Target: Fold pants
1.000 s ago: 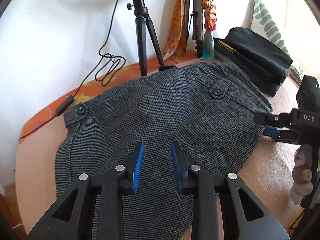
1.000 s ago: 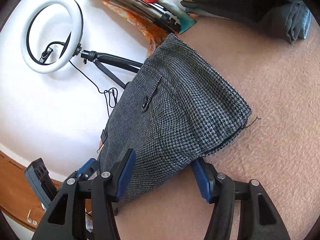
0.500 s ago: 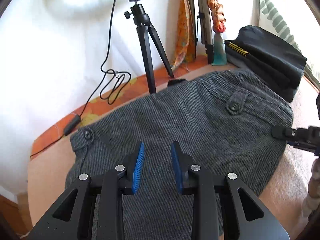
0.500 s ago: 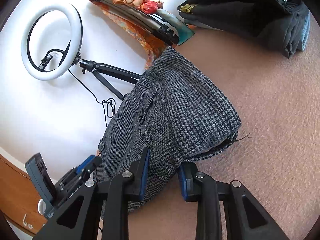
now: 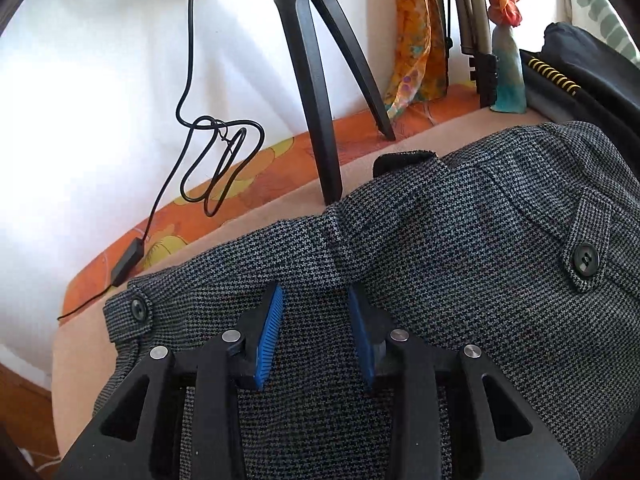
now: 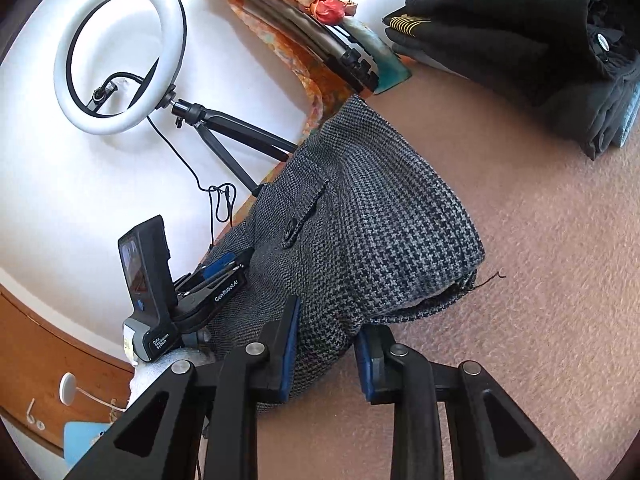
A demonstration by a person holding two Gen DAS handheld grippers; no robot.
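The grey houndstooth pants [image 5: 440, 264] lie folded into a short stack on the tan surface [image 6: 540, 280], waistband and buttoned pockets on top. My left gripper [image 5: 316, 328] rests on the pants near the waistband, its blue pads a narrow gap apart with fabric between them. The pants also show in the right wrist view [image 6: 360, 232]. My right gripper [image 6: 326, 344] is shut on the folded side edge of the pants. The left gripper's body [image 6: 208, 288] shows beyond the pants in the right wrist view.
A ring light [image 6: 120, 60] on a black tripod [image 5: 316, 92] stands at the wall, its cable [image 5: 212, 160] hanging down. A stack of dark folded clothes [image 6: 520, 40] lies at the far right. An orange patterned cloth [image 5: 416, 40] and a folded stand lean nearby.
My right gripper has closed on the pants' side edge and pushed in. My left gripper has slid forward over the pants towards the waistband and tripod.
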